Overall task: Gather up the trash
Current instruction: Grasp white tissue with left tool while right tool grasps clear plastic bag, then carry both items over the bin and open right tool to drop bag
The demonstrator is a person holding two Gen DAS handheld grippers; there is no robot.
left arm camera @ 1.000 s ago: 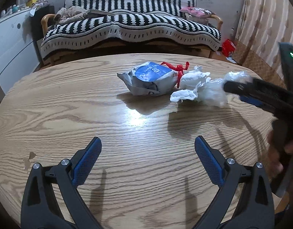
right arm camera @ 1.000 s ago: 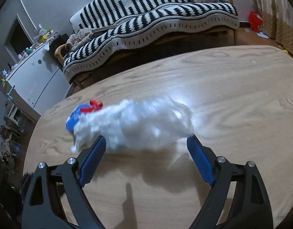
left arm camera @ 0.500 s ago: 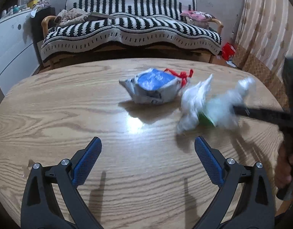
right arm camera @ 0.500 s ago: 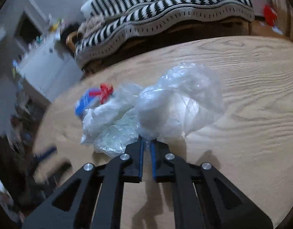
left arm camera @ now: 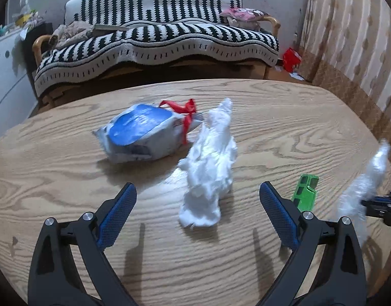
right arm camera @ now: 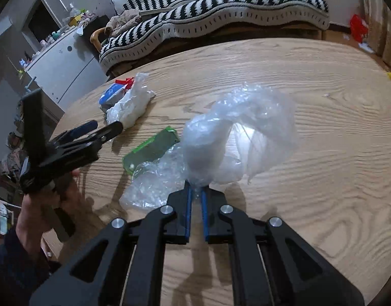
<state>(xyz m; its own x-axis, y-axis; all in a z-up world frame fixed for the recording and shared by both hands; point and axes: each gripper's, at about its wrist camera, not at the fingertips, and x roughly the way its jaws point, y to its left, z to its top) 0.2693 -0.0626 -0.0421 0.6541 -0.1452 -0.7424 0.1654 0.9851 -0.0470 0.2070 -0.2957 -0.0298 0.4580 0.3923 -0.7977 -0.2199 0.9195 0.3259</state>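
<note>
Clear plastic wrap is pinched by right gripper. White crumpled bag lies mid-worktop, long axis pointing away, centred ahead of spread left gripper, the nearer one.

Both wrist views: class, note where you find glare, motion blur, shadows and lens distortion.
Left wrist view: glare patch on the oval wooden table beside the crumpled white tissue wad; the clear plastic bag at right is smeared by motion; fisheye bends the table edge. Right wrist view: a bright reflection shines through the bag above the shut right gripper; finger shadows fall toward the camera.
</note>
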